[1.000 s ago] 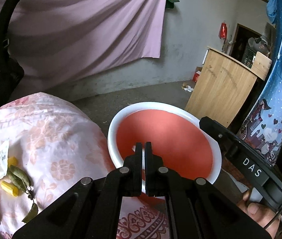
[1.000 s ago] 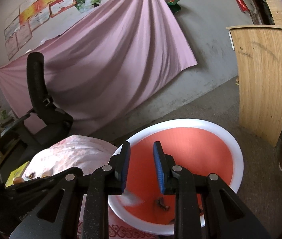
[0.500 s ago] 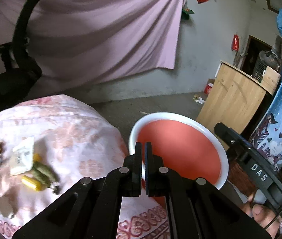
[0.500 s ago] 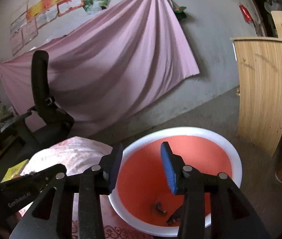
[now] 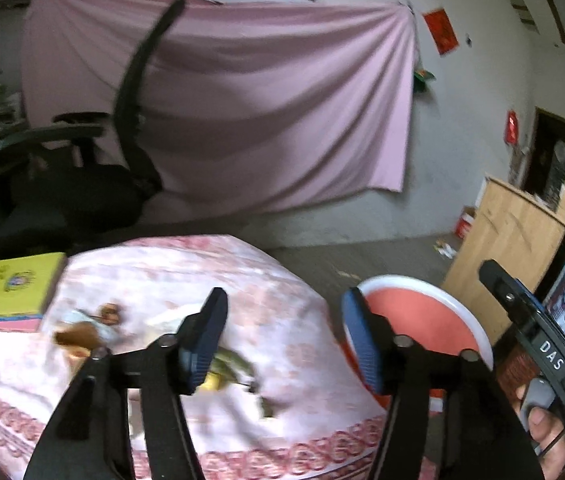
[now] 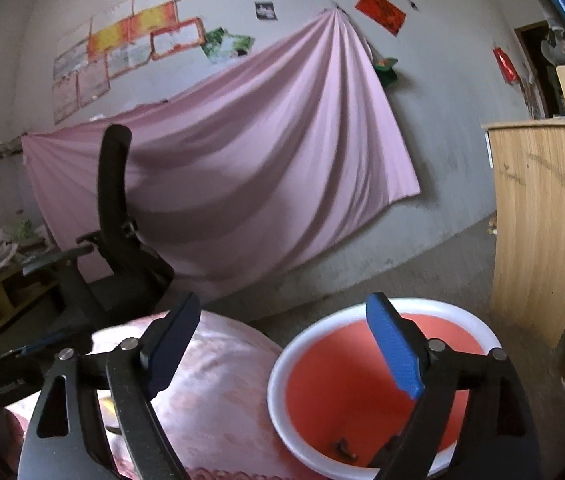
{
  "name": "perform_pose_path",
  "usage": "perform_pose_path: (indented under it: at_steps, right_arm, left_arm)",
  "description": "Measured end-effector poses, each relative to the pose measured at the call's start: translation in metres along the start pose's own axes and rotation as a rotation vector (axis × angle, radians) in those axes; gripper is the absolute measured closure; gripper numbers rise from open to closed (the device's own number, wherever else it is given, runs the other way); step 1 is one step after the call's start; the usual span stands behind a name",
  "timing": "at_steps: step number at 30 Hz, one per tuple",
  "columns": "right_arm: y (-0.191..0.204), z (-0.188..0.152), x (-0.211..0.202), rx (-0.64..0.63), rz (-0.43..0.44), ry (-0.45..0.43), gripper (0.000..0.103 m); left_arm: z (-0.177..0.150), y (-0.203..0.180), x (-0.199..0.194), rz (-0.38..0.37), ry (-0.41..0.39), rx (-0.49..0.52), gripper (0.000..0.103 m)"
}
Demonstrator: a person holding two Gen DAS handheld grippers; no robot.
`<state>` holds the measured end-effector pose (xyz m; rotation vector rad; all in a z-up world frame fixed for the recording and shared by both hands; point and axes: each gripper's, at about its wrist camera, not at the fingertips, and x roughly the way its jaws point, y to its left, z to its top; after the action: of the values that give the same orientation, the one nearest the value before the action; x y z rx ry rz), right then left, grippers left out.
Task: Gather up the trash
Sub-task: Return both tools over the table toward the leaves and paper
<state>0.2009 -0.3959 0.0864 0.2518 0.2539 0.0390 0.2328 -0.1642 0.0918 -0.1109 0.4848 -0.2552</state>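
Observation:
A red basin with a white rim (image 6: 282,364) stands by the table, with a few dark scraps (image 6: 344,446) on its bottom. On the pink floral tablecloth (image 5: 282,280) lie green and yellow scraps (image 5: 228,364), a brown torn cup (image 5: 74,338) and a pale wrapper (image 5: 94,326). My left gripper (image 5: 284,312) hangs over the cloth, its jaws opening with nothing between them; the scraps lie just under its left finger. My right gripper (image 6: 282,308) hovers over the gap between cloth and basin, its jaws opening wide and holding nothing.
A yellow book (image 5: 10,288) lies at the table's far left. A black office chair (image 6: 118,240) stands behind the table, before a pink sheet (image 6: 262,160) on the wall. A wooden cabinet (image 6: 542,220) is at the right. A hand (image 5: 538,428) shows low right.
Both grippers went from shut or nearly shut to wide apart. The left one swung left from above the basin to over the cloth. The right one lifted and drew back from the basin.

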Motion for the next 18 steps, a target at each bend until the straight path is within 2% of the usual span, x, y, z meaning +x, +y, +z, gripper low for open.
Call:
perform_pose_path:
  at_steps: [2, 3, 4, 6, 8, 18]
  right_arm:
    - [0.01, 0.001, -0.002, -0.01, 0.013, -0.02, 0.014]
    - [0.014, 0.001, -0.002, -0.016, 0.017, -0.03, 0.005]
    - [0.019, 0.001, -0.003, -0.023, 0.02, -0.041, 0.0]
    - [0.029, 0.0, -0.004, -0.04, 0.033, -0.058, 0.0]
    - [0.04, 0.0, -0.005, -0.07, 0.049, -0.064, 0.0]
    - [0.092, -0.009, -0.016, -0.205, 0.11, -0.145, 0.0]
  left_arm:
    - [0.002, 0.013, -0.01, 0.023, -0.022, -0.02, 0.042]
    - [0.002, 0.021, -0.016, 0.038, -0.032, -0.031, 0.032]
    - [0.002, 0.027, -0.021, 0.051, -0.045, -0.042, 0.016]
    - [0.0, 0.04, -0.033, 0.085, -0.095, -0.069, 0.003]
    - [-0.003, 0.055, -0.044, 0.105, -0.144, -0.095, 0.003]
    - [-0.016, 0.106, -0.076, 0.193, -0.233, -0.152, 0.003]
